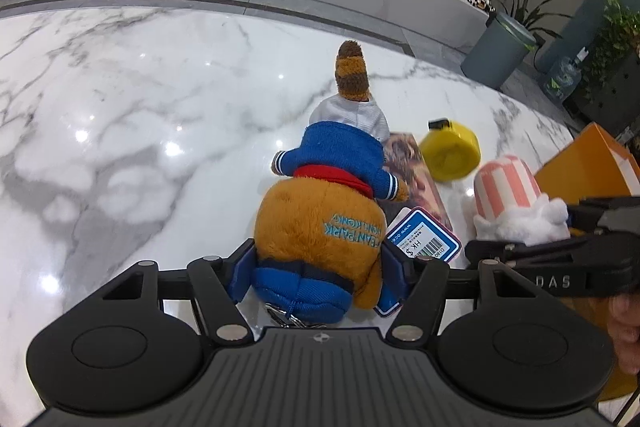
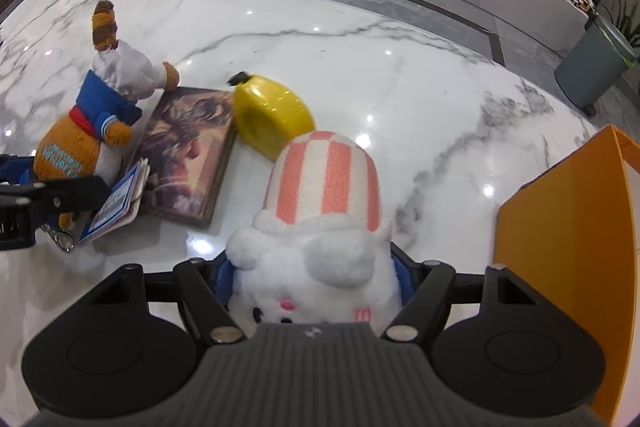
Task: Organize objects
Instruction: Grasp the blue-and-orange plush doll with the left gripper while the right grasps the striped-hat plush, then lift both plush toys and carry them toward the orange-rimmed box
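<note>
My left gripper (image 1: 318, 263) is shut on an orange plush animal (image 1: 320, 223) in a blue jacket and white trousers, with a striped tail and a blue price tag (image 1: 424, 235). It also shows in the right wrist view (image 2: 92, 131), lying on the marble table (image 2: 360, 67). My right gripper (image 2: 314, 279) is shut on a white plush (image 2: 316, 227) with a pink-and-white striped hat, seen in the left wrist view (image 1: 516, 203) too.
A brown picture book (image 2: 188, 151) lies flat between the plushes. A yellow round clock (image 2: 272, 115) lies beside it. An orange box (image 2: 568, 227) stands at the right. A grey bin (image 2: 596, 67) and plants stand on the floor beyond.
</note>
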Tool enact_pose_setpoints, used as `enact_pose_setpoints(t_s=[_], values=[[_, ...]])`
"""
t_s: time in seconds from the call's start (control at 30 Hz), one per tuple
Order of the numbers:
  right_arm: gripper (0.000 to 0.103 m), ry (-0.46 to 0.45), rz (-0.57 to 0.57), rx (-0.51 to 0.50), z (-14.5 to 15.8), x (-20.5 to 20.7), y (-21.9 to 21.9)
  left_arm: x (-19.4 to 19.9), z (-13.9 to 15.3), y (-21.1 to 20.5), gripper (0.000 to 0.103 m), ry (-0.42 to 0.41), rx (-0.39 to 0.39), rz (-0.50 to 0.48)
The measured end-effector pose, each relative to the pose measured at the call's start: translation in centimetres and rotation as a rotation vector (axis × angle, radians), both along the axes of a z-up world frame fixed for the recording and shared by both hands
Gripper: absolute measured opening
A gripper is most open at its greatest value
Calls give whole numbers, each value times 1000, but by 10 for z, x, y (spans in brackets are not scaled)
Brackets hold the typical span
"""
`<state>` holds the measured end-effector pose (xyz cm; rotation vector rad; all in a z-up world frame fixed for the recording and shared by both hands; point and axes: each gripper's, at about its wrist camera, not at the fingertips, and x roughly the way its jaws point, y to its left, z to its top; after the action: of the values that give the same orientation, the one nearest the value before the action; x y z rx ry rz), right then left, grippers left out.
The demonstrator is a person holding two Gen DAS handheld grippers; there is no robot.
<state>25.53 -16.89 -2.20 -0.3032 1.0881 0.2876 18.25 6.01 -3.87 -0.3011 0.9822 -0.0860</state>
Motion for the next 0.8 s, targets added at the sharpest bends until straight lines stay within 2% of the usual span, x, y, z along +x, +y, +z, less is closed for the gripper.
enact_pose_setpoints(t_s=[0.17,0.5,0.8], values=[[73,-11,16,7,9,-7,3,-13,8,1,72,7,22,-6],[73,-69,41,13,47,-25,7,-36,30,4,72,-17,31,1],[73,-126,48,11,87,-46,4,-52,71,-2,72,-76,54,-8]])
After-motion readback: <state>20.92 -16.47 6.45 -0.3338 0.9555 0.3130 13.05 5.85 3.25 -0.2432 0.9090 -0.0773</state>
